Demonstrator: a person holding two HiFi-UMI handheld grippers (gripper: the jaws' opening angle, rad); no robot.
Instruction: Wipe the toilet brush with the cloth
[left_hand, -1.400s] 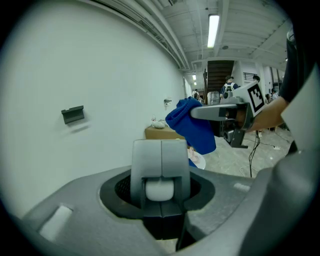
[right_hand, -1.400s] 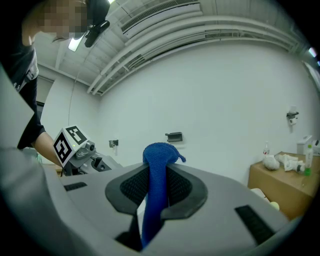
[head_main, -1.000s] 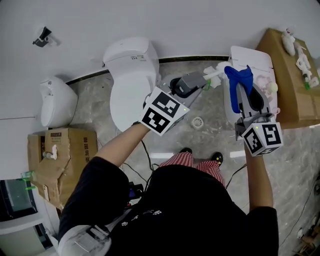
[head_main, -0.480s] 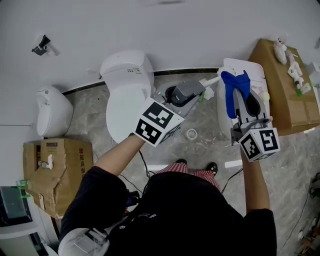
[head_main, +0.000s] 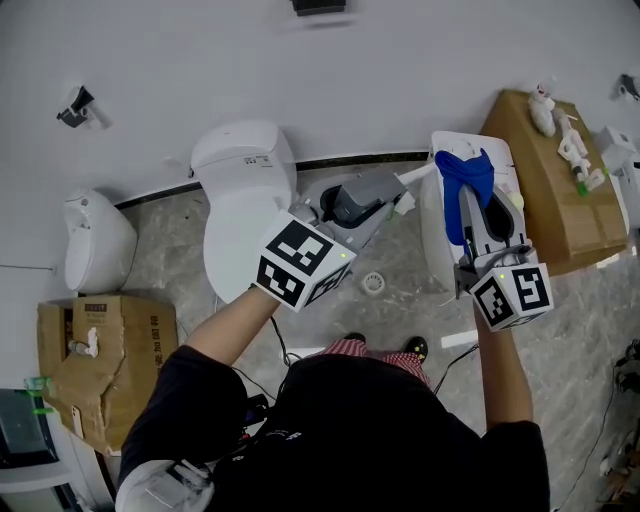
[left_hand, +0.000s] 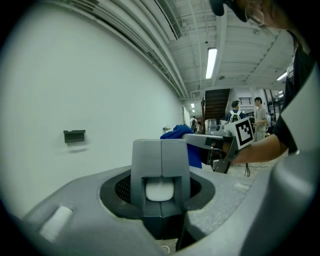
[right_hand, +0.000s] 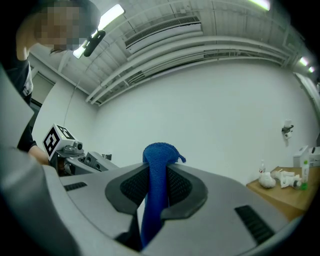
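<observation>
Closest to me in the head view are the two marker cubes, one on each arm, held over the marble floor (head_main: 400, 255).

My left claw (head_main: 383, 192) is clamped on the toilet brush (head_main: 416, 176). The left gripper view shows the claw (left_hand: 160, 170) with its jaws pressed on the brush's white handle end (left_hand: 159, 190). From above, the white stick pokes out past the jaws toward the right. Its tip is just beside the cloth (head_main: 461, 172), and I can't tell if they touch.

My right claw (head_main: 471, 205) is clamped on the blue cloth. In the right gripper view the claw (right_hand: 159, 175) has its jaws squeezing a bunched blue fold (right_hand: 158, 165), which sticks up above them and hangs down between them. The left claw (right_hand: 67, 149) shows at that view's left edge. The cloth (left_hand: 176, 134) and the right claw (left_hand: 220, 147) both show just past the left jaws.

- Under the right claw is a white toilet (head_main: 436, 235).
- Under and beyond the left claw is a second white toilet (head_main: 240, 185).
- A round floor drain (head_main: 373, 283) sits between the two toilets.
- On the far left is another white fixture (head_main: 95, 240), with a cardboard box (head_main: 100, 360) near it.
- On the far right is a second cardboard box (head_main: 545, 190) with small white items on top.
- A plain white wall (head_main: 300, 80) lies beyond all of this.
</observation>
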